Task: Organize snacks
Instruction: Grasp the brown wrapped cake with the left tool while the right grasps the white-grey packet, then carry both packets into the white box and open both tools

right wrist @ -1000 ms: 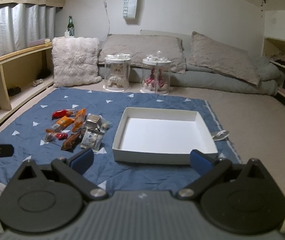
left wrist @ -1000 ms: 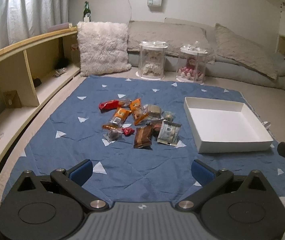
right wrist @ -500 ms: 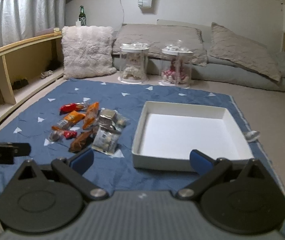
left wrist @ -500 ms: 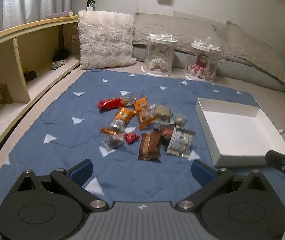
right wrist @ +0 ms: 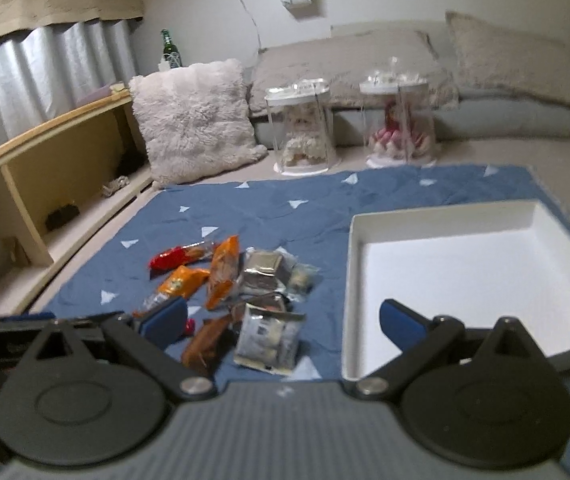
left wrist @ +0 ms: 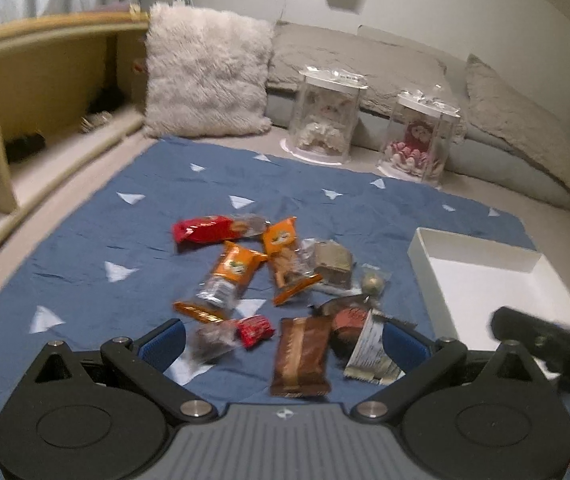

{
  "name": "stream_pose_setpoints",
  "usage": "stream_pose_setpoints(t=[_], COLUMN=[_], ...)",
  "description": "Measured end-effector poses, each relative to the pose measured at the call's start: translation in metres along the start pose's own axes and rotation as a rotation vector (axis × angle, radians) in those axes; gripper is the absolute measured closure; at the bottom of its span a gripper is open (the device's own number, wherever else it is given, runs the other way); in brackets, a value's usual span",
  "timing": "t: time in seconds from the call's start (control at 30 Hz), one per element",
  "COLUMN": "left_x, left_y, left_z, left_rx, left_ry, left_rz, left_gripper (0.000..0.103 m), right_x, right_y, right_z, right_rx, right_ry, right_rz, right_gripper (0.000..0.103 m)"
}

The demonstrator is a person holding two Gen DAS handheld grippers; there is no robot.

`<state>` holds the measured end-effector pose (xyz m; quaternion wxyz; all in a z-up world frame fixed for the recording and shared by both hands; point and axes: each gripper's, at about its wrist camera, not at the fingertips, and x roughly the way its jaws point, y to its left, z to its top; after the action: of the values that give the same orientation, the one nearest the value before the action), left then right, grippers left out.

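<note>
A pile of wrapped snacks lies on the blue mat: a red pack, two orange packs, a brown bar, a silver-white pack and small sweets. An empty white tray sits to their right. My left gripper is open, just above the near snacks, straddling the brown bar. My right gripper is open over the silver-white pack, beside the white tray. The right gripper's body shows at the left wrist view's right edge.
Two clear display jars stand beyond the mat. A fluffy pillow leans at the back left, grey cushions behind. A wooden shelf runs along the left. A green bottle stands on it.
Both grippers have moved forward and down toward the snack pile; the snacks now lie between and just ahead of the fingers. Both stay open.
</note>
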<state>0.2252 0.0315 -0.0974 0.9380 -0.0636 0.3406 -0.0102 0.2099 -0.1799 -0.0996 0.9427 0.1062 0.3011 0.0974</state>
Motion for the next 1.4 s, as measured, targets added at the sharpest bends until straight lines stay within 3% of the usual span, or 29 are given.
stream_pose_setpoints(t=[0.17, 0.27, 0.37, 0.47, 0.53, 0.77, 0.9, 1.03, 1.4], left_x=[0.025, 0.037, 0.051, 0.062, 0.069, 0.091, 0.103, 0.115, 0.139], left_y=[-0.005, -0.006, -0.005, -0.003, -0.002, 0.008, 0.014, 0.022, 0.012], left_z=[-0.001, -0.006, -0.013, -0.019, -0.021, -0.023, -0.024, -0.023, -0.022], left_rx=[0.072, 0.111, 0.145, 0.164, 0.160, 0.073, 0.038, -0.006, -0.031], left_ry=[0.001, 0.025, 0.052, 0.070, 0.087, 0.149, 0.178, 0.201, 0.288], left_rz=[-0.019, -0.042, -0.068, -0.134, -0.163, -0.267, -0.266, -0.262, -0.172], left_gripper=[0.000, 0.000, 0.000, 0.003, 0.012, 0.022, 0.023, 0.026, 0.030], right_x=[0.045, 0.072, 0.097, 0.119, 0.133, 0.165, 0.178, 0.176, 0.153], right_y=[-0.014, -0.021, -0.023, -0.016, -0.008, 0.002, 0.011, 0.014, 0.014], right_z=[0.009, 0.012, 0.011, 0.005, 0.002, 0.001, 0.002, 0.003, 0.006], right_rx=[0.230, 0.364, 0.414, 0.379, 0.327, 0.242, 0.171, 0.117, 0.059], right_ry=[0.092, 0.158, 0.226, 0.275, 0.309, 0.368, 0.375, 0.374, 0.325], right_rz=[0.092, 0.119, 0.117, 0.089, 0.050, -0.026, -0.042, -0.042, -0.013], right_gripper=[0.000, 0.011, 0.017, 0.018, 0.018, 0.022, 0.024, 0.035, 0.039])
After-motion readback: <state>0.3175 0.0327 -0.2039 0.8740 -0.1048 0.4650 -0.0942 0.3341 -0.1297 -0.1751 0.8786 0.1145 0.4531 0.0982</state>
